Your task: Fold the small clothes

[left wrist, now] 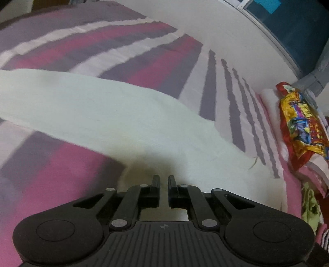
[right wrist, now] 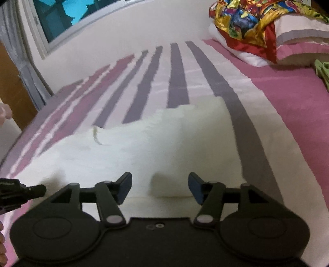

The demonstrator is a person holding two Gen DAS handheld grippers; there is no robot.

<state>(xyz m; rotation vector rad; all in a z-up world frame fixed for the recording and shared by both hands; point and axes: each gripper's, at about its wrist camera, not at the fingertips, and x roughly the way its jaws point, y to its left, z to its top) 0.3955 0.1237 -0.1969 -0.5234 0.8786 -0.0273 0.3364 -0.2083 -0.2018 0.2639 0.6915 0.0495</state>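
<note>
Pink, purple and white stripes cover the bed (right wrist: 287,106), which fills both views and carries everything else. Behind it runs a pale wall (right wrist: 144,26), with a window (right wrist: 61,16) at about eleven o'clock in the right wrist view and at one o'clock in the left wrist view.

The white garment (right wrist: 144,147) is the largest loose thing on the bed. In the right wrist view it lies spread across the middle, from nine o'clock towards the centre, its near edge folded into a soft ridge just ahead of the tongs. In the left wrist view it sweeps from nine o'clock down to six o'clock, lifted off the sheet at the near end.

At one o'clock in the right wrist view a pillow (right wrist: 298,41) rests against the wall, with a shiny red, yellow and blue cloth (right wrist: 242,22) crumpled on it; a scrap of green fabric (right wrist: 322,69) lies at three o'clock.

The left tongs (left wrist: 163,180) are pinched together on the white garment, a gathered bit of cloth caught between the fingertips. The right tongs (right wrist: 160,185) stand roughly half open above the garment's near fold, with nothing pressed between the blue pads (right wrist: 123,189). The tip of the left tongs pokes in at nine o'clock of the right wrist view.
</note>
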